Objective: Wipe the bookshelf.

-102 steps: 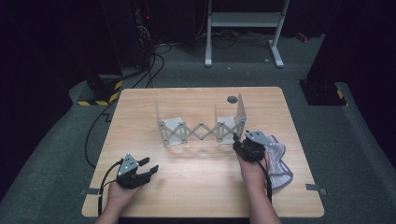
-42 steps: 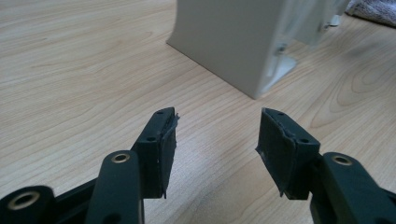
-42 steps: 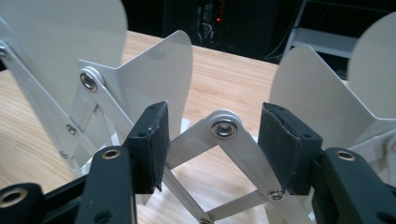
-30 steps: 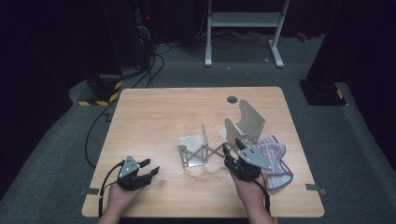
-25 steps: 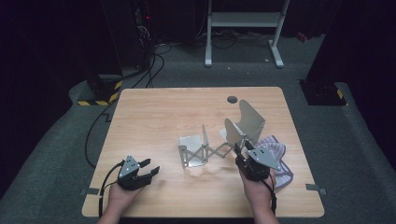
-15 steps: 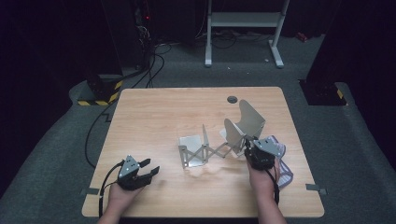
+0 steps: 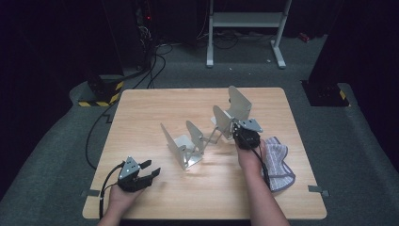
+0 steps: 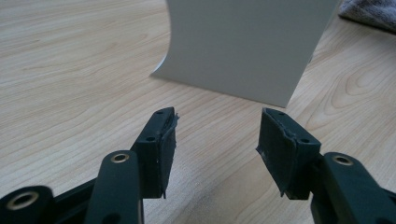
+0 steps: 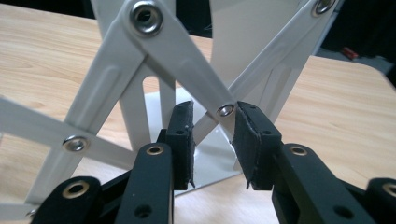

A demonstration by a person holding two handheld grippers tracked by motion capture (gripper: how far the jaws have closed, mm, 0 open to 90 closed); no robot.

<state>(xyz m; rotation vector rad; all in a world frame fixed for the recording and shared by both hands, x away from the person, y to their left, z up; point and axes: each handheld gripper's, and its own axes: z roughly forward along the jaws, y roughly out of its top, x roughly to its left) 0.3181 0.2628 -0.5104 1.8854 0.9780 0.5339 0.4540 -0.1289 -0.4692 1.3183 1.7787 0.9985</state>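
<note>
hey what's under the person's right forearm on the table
A grey striped cloth lies on the wooden table beside and partly under the right forearm. Its near-left edge is covered by the arm, so how far it reaches there cannot be seen.

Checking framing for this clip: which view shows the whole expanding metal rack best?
The high view: the rack shows complete, from its left panels to the right panels beside the right gripper. The right gripper view gives a close look at its crossed, riveted bars; the left gripper view catches one flat panel.
</note>
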